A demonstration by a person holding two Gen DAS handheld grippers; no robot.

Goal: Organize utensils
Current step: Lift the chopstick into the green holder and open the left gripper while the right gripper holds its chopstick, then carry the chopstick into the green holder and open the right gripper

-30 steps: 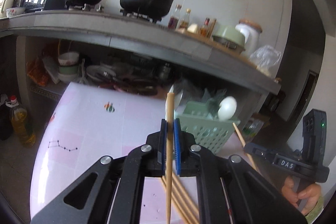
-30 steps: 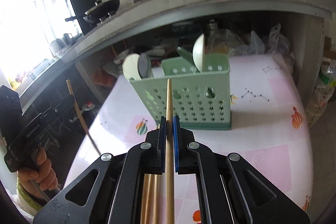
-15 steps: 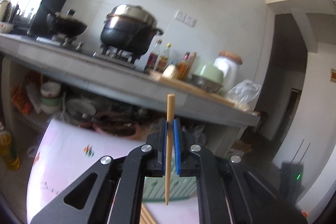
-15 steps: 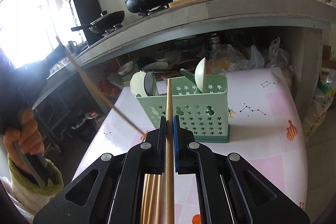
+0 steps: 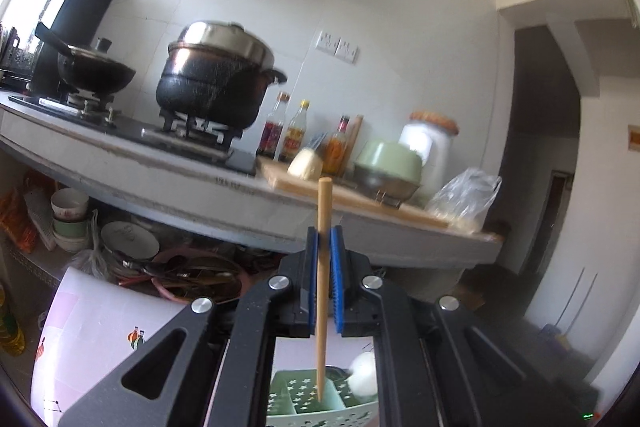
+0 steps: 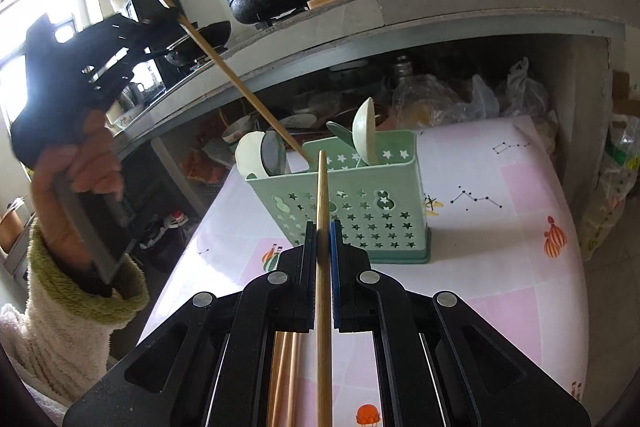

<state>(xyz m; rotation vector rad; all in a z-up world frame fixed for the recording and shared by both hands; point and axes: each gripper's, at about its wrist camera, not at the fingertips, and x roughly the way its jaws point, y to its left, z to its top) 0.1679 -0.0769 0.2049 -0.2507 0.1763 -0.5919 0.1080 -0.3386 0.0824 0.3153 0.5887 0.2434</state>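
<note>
My left gripper (image 5: 324, 239) is shut on a wooden chopstick (image 5: 322, 267) held upright; its lower tip hangs over a compartment of the green utensil caddy (image 5: 304, 403). In the right wrist view that same chopstick (image 6: 236, 79) slants down from the raised left gripper (image 6: 160, 19) to the green utensil caddy (image 6: 352, 203), its tip at the rim. My right gripper (image 6: 322, 231) is shut on another chopstick (image 6: 323, 267), short of the caddy. Several loose chopsticks (image 6: 286, 375) lie on the table beneath it. White and grey spoons (image 6: 260, 159) stand in the caddy.
The caddy stands on a pink patterned table (image 6: 500, 267). Behind runs a concrete counter (image 5: 160, 175) with a black pot (image 5: 216, 87), a wok (image 5: 92, 71) and bottles (image 5: 288, 135). Bowls and plates (image 5: 120, 243) crowd the shelf under it. A person's hand and fuzzy sleeve (image 6: 68, 307) are at left.
My left gripper has risen and tilted up with its chopstick, which now reaches the caddy's top. The right gripper has hardly moved.
</note>
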